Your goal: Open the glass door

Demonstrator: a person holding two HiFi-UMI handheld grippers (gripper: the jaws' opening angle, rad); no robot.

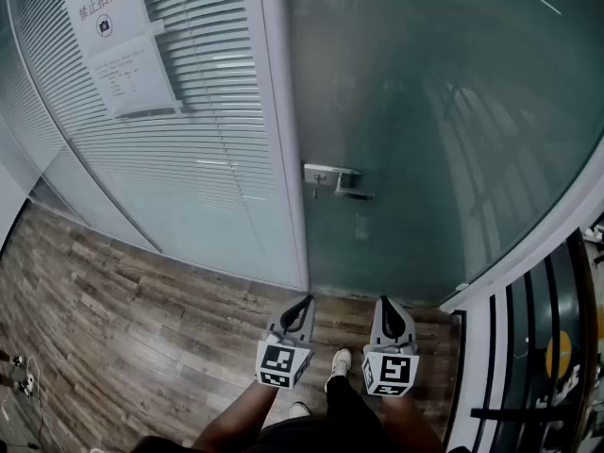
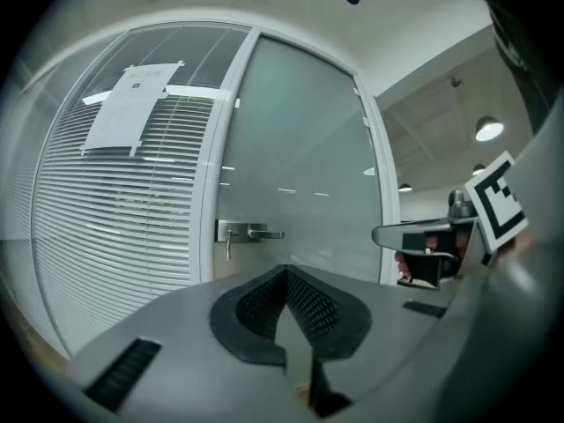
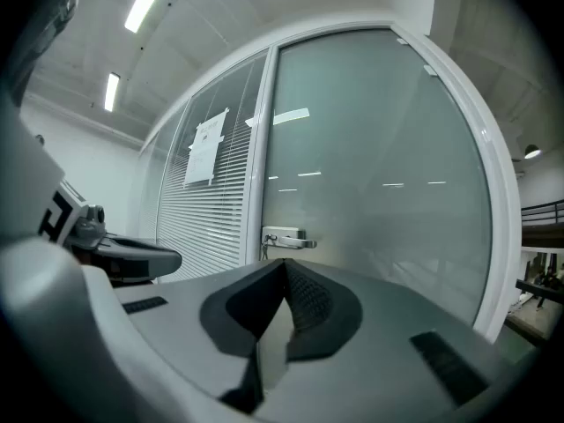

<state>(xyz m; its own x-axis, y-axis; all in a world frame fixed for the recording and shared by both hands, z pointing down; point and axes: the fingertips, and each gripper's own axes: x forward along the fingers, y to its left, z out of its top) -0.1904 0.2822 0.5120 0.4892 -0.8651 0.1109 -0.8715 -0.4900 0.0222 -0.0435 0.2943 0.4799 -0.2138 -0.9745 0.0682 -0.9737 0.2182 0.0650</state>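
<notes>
A frosted glass door stands shut ahead of me, in a white frame. Its metal lever handle sits at the door's left edge with a key hanging in the lock below it; the handle also shows in the left gripper view, and the handle in the right gripper view. My left gripper and right gripper hang side by side low in the head view, both shut and empty, well short of the handle. Their tips point level at the door.
A glass wall with white blinds runs left of the door and carries paper notices. Wood-plank floor lies below. A white-framed glass partition and black railing close in at the right. A person's shoes stand just behind the grippers.
</notes>
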